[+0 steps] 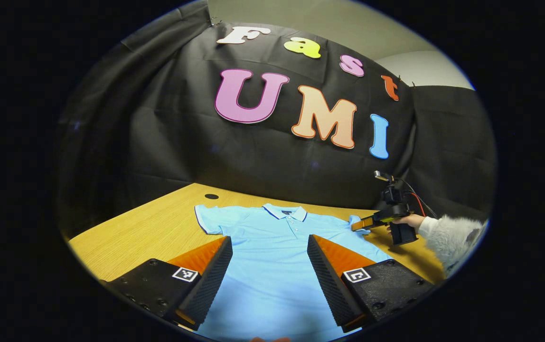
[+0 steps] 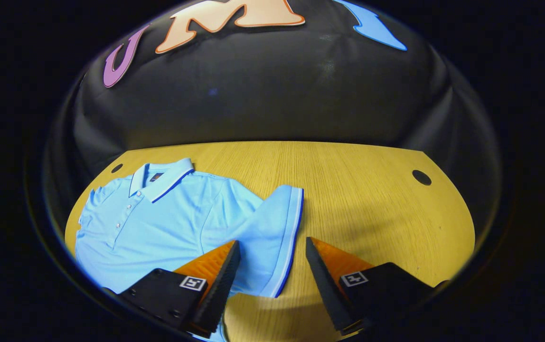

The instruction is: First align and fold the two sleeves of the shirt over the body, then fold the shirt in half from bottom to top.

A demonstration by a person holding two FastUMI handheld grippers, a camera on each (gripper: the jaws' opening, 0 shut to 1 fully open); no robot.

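Observation:
A light blue polo shirt (image 1: 272,251) lies flat and face up on the wooden table (image 1: 158,228), collar at the far side. My left gripper (image 1: 269,244) hovers open over the shirt's body, nothing between its fingers. Farther off, at the shirt's right sleeve (image 1: 359,223), a hand holds the right gripper (image 1: 360,224). In the right gripper view the polo shirt (image 2: 168,223) lies at left with its sleeve (image 2: 277,237) spread out. My right gripper (image 2: 272,247) stands open with the sleeve's striped hem between its fingers, not pressed.
The table's (image 2: 372,199) right half is bare wood with a round cable hole (image 2: 421,177) near its far right; another hole (image 2: 117,167) sits by the collar. Black cloth walls close the back and sides. A fluffy white sleeve (image 1: 453,235) covers the person's arm at the right.

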